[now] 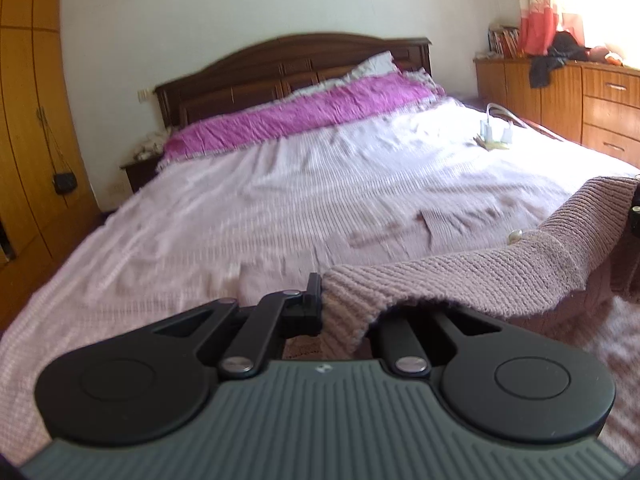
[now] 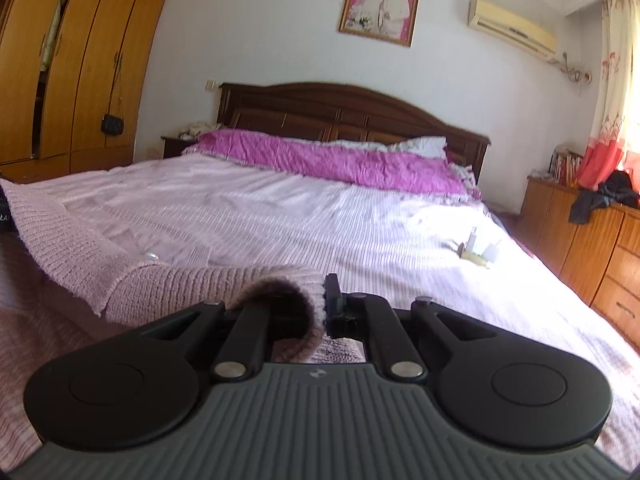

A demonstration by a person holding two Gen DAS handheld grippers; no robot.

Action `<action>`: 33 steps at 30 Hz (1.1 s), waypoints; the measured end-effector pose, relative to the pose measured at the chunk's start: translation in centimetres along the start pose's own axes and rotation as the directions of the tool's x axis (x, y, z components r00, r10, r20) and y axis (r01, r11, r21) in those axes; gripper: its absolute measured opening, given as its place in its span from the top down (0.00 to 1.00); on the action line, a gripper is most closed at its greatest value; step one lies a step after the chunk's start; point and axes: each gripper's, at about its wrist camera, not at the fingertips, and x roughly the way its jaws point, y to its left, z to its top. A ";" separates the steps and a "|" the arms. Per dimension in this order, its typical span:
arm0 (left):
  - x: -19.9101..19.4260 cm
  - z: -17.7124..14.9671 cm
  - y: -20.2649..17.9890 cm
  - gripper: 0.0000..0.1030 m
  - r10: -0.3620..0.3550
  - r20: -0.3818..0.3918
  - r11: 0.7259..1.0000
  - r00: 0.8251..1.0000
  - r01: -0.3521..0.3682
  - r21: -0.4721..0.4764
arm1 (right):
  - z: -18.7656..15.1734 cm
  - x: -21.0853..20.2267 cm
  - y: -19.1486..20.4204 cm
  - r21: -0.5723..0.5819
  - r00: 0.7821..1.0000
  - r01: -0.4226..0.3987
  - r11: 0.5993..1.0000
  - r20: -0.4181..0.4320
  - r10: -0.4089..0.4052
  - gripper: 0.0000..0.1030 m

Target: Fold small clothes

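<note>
Ribbed pink knit sweater [image 1: 460,276] is clamped at its edge by left gripper [image 1: 320,304] and right gripper [image 2: 326,306]; soft, light, stretchy, best pinched at hems.

Wide bed [image 1: 280,208] with dark wooden headboard [image 1: 296,60], covered by pale pink ribbed bedspread [image 2: 320,216]; magenta frilled pillow [image 1: 304,114] laid across the head end, white pillow [image 1: 372,66] behind it; small white bottles [image 1: 496,132] on a yellowish scrap near the far right side; mauve knitted garment [image 1: 480,276] draped at the near edge, a shiny button [image 2: 151,257] just beside its fold.
</note>
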 end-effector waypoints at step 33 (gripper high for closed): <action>22.9 -2.4 2.1 0.87 0.067 -0.255 0.991 0.965 -0.094 -0.093 | -4.1 28.8 3.4 -0.052 0.965 0.024 0.998 -0.261 -0.036 0.91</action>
